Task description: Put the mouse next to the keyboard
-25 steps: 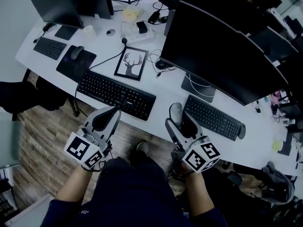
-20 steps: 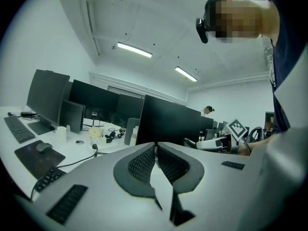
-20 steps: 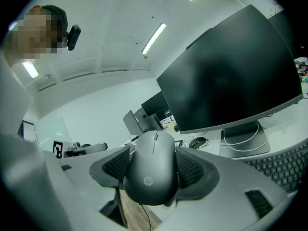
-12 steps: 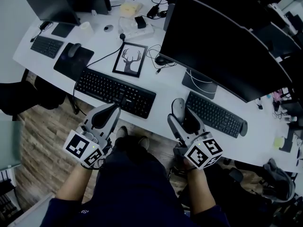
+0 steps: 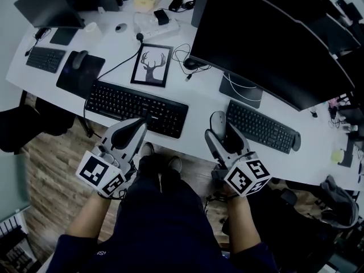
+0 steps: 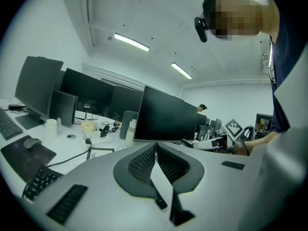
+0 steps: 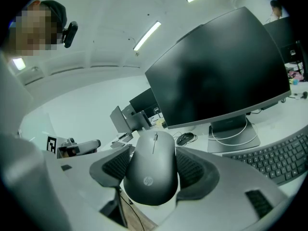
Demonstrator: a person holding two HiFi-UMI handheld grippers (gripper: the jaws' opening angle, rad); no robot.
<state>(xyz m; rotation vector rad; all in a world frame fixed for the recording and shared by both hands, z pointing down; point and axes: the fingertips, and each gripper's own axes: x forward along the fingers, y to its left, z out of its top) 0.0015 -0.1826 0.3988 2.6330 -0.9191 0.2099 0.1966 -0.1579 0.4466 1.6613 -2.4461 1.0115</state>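
We're pinching the mouse (image 7: 153, 170) in the right hand-held gripper (image 5: 220, 134), over the table's (image 5: 199, 101) near edge, just left of the keyboard (image 5: 260, 131). Best to lower it flat, then release gently. The left hand-held gripper (image 5: 138, 127) is pressed together, empty.

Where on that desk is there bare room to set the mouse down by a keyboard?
Bare desk shows in the gap between the long keyboard and the right keyboard, beside the held mouse, and again at the front edge right of the right keyboard. Behind, it is crowded: picture frame, cables, monitor stand.
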